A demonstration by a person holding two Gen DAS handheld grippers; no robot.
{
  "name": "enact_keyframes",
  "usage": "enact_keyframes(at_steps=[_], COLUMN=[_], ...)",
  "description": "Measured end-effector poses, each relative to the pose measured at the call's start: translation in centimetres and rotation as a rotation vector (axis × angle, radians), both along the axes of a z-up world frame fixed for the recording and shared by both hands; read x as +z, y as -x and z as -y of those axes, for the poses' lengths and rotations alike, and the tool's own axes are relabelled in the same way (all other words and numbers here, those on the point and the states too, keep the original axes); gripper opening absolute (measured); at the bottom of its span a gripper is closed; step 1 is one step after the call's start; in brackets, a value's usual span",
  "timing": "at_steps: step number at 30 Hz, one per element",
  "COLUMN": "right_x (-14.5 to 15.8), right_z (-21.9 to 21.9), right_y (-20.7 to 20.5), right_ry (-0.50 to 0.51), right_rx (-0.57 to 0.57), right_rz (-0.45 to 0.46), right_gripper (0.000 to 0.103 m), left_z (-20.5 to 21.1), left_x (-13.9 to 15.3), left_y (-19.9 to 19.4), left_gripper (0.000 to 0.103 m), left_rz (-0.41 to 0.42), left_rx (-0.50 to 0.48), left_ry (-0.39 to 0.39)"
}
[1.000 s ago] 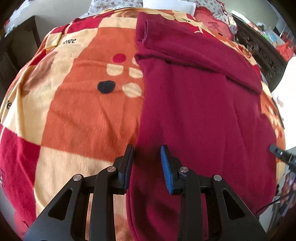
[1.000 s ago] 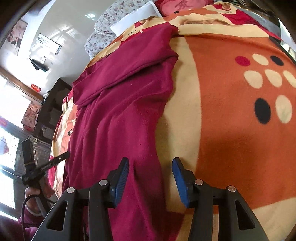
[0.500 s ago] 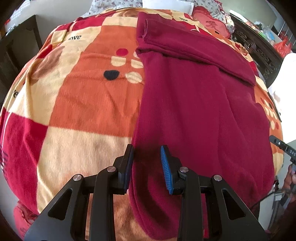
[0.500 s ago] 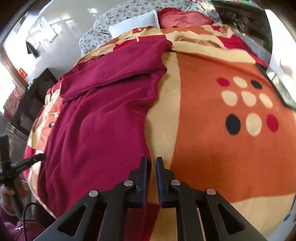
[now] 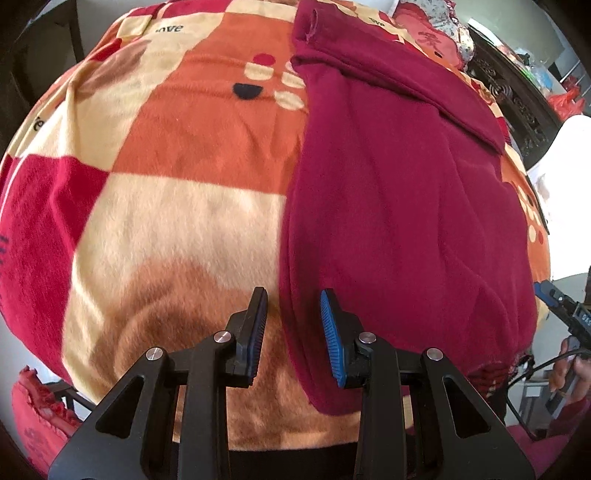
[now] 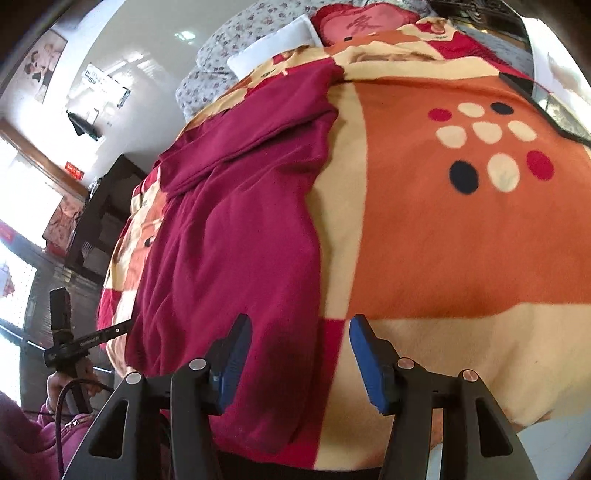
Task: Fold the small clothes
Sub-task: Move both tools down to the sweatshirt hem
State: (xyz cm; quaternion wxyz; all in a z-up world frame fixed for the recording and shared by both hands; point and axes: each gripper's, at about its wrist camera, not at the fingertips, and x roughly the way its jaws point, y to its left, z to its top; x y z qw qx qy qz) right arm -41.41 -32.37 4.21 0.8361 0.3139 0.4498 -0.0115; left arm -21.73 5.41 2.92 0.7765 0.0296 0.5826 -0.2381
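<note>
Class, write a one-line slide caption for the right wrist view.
Open right gripper poised over the near edge of a maroon garment lying on a patterned blanket.

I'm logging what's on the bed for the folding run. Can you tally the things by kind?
Maroon garment: 1
Patterned fleece blanket: 1
Pillows and cushions at the head: 3, a white pillow, a floral pillow, a red cushion
Tongs: 2, left, right, both open
Total: 7

An orange, cream and red patterned blanket (image 6: 461,229) spreads ahead of the gripper. Beyond it, at the far end, lie a white pillow (image 6: 273,44) and a red cushion (image 6: 365,22).
</note>
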Motion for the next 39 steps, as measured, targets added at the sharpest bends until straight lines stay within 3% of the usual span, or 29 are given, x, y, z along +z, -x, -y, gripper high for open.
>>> enact_keyframes(at_steps=[8,28,39], right_x=[-1.2,-2.2,-2.4], right_z=[-1.7,-2.5,-2.6], right_y=[1.0,1.8,1.6], right_ry=[-0.029,-0.112,-0.092], right_rx=[0.042,0.050,0.084], right_rz=[-0.038,0.007,0.019], right_gripper=[0.053,0.063,0.066], left_z=[-0.2,-1.7,-0.5], left_x=[-0.7,-1.3,-1.0], left_y=[0.8,1.0,1.3], left_gripper=[0.029,0.032,0.034], left_rz=[-0.049,-0.162,-0.118], left_rx=[-0.010,-0.044,-0.081], left_ry=[0.050,0.132,0.076])
